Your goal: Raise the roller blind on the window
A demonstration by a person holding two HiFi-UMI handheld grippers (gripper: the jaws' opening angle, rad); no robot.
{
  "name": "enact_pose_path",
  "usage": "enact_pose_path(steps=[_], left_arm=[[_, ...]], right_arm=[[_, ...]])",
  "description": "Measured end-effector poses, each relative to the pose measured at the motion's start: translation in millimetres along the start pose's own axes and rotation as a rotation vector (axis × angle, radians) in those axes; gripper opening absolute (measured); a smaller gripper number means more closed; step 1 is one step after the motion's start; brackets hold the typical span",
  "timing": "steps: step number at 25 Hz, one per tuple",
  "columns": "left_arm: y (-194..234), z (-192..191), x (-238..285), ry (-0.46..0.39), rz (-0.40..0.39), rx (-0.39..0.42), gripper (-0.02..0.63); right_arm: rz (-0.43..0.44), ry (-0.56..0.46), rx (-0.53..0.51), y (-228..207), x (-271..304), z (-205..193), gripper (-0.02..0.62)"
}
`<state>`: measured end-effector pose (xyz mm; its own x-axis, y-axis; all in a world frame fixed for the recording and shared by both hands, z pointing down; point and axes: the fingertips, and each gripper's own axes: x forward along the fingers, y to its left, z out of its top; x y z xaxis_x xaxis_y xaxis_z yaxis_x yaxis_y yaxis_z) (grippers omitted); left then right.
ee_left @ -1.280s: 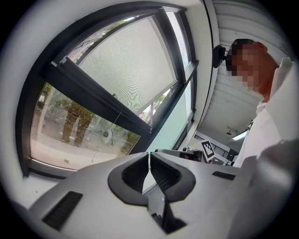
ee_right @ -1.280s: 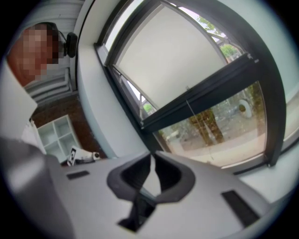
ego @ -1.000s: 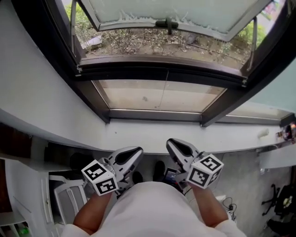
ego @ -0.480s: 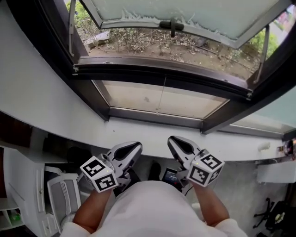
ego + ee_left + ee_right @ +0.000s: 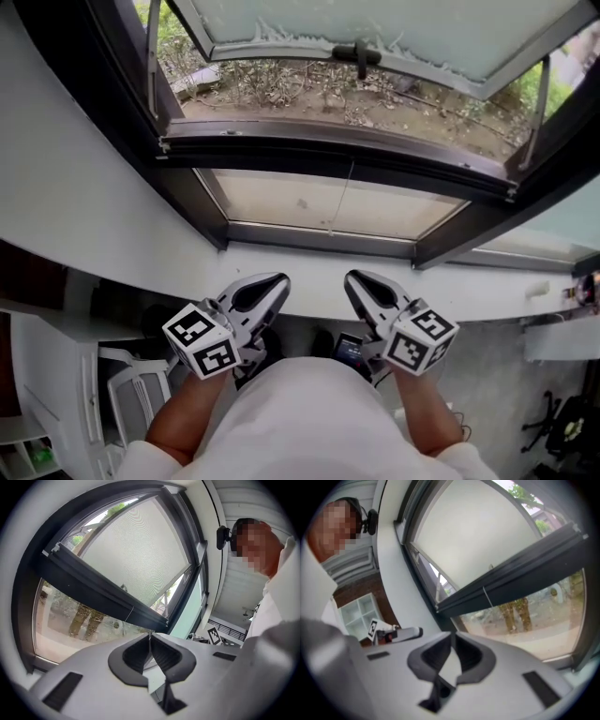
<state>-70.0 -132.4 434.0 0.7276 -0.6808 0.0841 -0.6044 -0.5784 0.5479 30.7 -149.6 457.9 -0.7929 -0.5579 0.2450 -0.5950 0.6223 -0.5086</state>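
L gripper (image 5: 270, 284) & R gripper (image 5: 357, 279): jaws pressed together, empty. Thin pale pull cord (image 5: 342, 197) hangs vertical ahead, past white windowsill (image 5: 309, 265) edge, nearer R.

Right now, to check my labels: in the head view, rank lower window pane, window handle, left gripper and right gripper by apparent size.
1. lower window pane
2. left gripper and right gripper, alike; nearness inflates them
3. window handle
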Motion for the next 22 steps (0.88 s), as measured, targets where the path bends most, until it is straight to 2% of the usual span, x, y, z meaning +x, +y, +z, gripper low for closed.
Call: enact_pose_path(steps=[16, 22], left_arm=[[14, 12, 4, 0.043, -0.072, 0.078, 0.032], [9, 19, 16, 0.065, -0.117, 0.155, 0.033]], right_arm=[[-0.111, -0.019, -0.068, 1, 1, 5, 0.025], [-0.149, 0.009, -0.187, -7, -1, 15, 0.025]])
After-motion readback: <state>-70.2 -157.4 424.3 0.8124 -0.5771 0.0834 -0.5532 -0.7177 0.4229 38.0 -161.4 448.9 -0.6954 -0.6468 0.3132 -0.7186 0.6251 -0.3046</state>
